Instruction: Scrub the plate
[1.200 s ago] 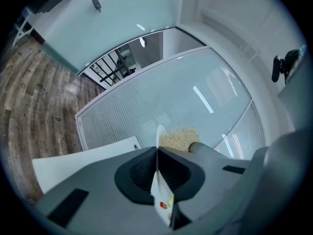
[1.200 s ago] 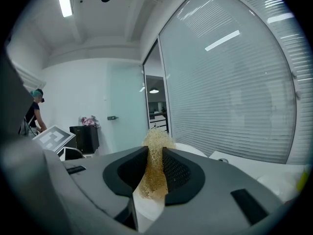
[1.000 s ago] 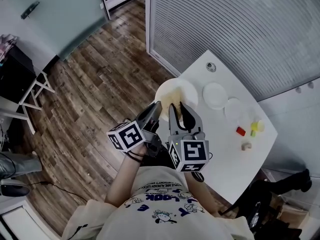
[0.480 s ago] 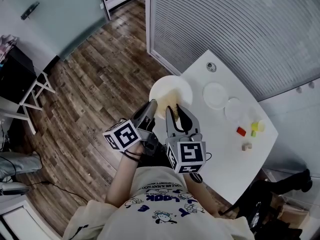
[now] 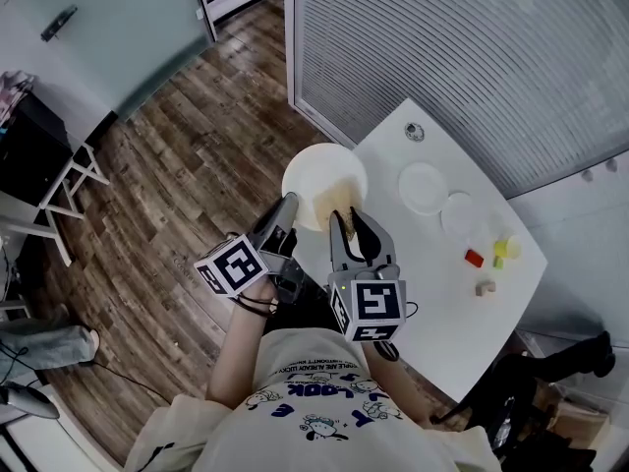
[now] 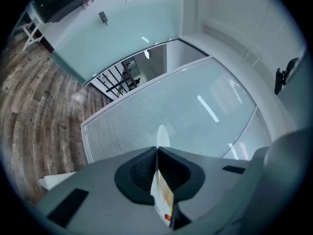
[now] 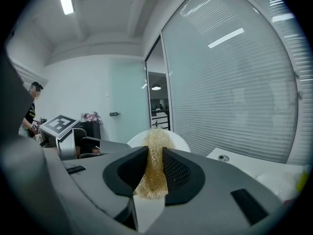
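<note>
Over the left edge of the white worktop (image 5: 442, 293), the left hand-held gripper (image 6: 157, 153) is clamping the rim of the white plate (image 5: 319, 170). It is holding the plate raised and tilted, partly above the wood floor (image 5: 177, 165). The right hand-held gripper (image 7: 155, 153) is gripping a golden mesh scrubber (image 7: 155, 168), jaws closed on it, and is resting it against the plate's face. Two smaller white dishes (image 5: 423, 187) and some small coloured blocks (image 5: 474, 258) are sitting farther right on the worktop, well apart from the plate.
</note>
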Action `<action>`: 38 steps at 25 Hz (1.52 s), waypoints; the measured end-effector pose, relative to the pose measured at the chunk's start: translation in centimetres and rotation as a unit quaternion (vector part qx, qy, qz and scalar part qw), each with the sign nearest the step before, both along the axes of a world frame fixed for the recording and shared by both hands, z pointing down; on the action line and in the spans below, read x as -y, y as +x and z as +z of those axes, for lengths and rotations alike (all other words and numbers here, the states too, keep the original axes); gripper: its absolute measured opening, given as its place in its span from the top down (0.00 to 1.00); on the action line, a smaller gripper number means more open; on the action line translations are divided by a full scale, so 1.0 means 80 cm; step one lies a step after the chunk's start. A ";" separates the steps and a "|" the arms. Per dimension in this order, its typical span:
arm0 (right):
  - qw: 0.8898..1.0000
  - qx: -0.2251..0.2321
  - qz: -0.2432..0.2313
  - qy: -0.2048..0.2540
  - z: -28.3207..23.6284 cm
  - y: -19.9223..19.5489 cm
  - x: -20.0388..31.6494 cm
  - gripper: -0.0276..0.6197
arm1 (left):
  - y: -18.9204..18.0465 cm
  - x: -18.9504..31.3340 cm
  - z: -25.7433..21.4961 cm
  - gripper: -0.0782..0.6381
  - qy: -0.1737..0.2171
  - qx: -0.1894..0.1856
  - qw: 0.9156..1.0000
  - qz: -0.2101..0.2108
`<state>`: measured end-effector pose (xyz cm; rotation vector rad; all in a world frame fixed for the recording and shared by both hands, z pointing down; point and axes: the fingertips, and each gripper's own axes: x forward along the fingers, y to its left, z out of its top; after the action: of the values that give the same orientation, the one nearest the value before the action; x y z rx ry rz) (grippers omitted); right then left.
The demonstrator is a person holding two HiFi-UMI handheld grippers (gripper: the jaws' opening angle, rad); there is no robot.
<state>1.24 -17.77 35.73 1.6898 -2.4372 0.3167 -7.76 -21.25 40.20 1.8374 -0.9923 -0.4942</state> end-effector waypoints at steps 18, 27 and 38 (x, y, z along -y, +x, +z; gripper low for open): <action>0.998 0.000 0.063 0.003 -0.002 0.062 0.014 0.82 | 0.006 -0.008 -0.001 0.85 0.000 -0.006 1.000 0.005; 0.997 -0.004 0.079 0.006 -0.004 0.080 0.019 0.82 | 0.015 -0.012 0.000 0.85 0.003 0.004 1.000 0.019; 0.995 -0.007 0.096 0.007 -0.005 0.096 0.026 0.82 | 0.029 -0.019 0.005 0.85 -0.001 0.005 0.999 0.038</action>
<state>8.88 -19.82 35.33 1.9296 -2.2767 0.3109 -5.43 -19.74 40.58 1.8695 -0.9264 -0.4386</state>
